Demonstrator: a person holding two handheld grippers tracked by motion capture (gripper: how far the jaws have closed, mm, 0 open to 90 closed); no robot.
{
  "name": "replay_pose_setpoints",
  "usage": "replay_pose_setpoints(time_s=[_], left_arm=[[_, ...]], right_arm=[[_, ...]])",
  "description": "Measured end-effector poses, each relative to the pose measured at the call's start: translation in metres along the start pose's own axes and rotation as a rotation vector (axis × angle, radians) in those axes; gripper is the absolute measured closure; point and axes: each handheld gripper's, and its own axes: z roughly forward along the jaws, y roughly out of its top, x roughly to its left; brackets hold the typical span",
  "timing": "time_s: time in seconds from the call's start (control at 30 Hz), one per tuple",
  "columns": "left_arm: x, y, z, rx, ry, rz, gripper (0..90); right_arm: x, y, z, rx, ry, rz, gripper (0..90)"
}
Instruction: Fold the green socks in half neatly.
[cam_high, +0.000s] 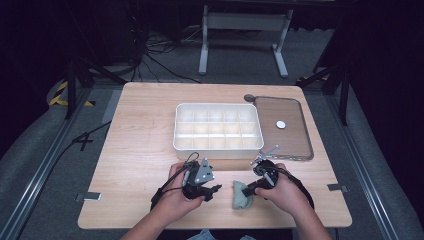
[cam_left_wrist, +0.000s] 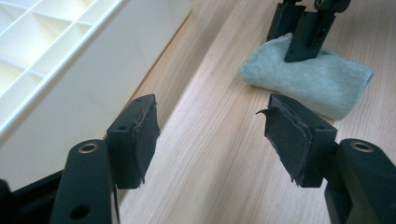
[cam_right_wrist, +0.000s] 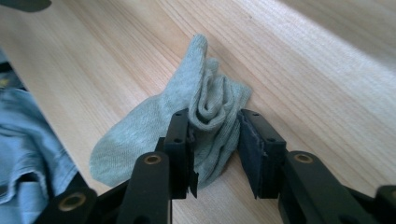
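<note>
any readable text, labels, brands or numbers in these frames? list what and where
None. No words, numbers or logos can be read on the white divided tray, the clear lid beside it, the grey sock, the wooden table or either gripper in any view.
The white round spot on the lid is blank at this size; any print on it is too small to tell.

Left gripper (cam_high: 216, 188) held low at about 7 o'clock of the table, jaws spread wide, nothing between them. Right gripper (cam_high: 248, 189) at about 5 o'clock, angled downward, jaws pinched against folded grey fabric.
</note>
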Motion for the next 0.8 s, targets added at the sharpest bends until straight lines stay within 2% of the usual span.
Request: replay_pose_setpoints(time_s=[0.03,0.13,0.17,0.4,0.53,0.7,0.8], left_arm=[[0.000,0.000,0.000,0.000,0.000,0.000,35.5],[0.002,-0.003,-0.003,-0.006,0.012,-0.013,35.6],[0.002,-0.004,-0.004,-0.002,0.014,-0.018,35.6],[0.002,-0.008,-0.005,0.006,0.024,-0.022,35.7],[0.003,-0.010,-0.006,0.008,0.029,-0.030,35.7],[0.005,-0.011,-0.008,0.005,0.033,-0.031,35.8],[0.006,-0.012,-0.009,-0.003,0.040,-0.039,35.9]], right_arm=[[0.000,0.000,0.000,0.000,0.000,0.000,66.4],[-0.007,0.000,0.001,-0.001,0.051,0.013,67.1],[-0.007,0.001,0.001,0.004,0.055,0.014,67.1],[-0.005,0.006,0.001,0.040,0.050,0.025,73.4],[0.000,0.008,0.001,0.054,0.028,0.032,76.4],[0.011,0.010,0.000,0.065,-0.033,-0.003,79.4],[0.019,0.011,-0.001,0.067,-0.066,-0.005,80.7]])
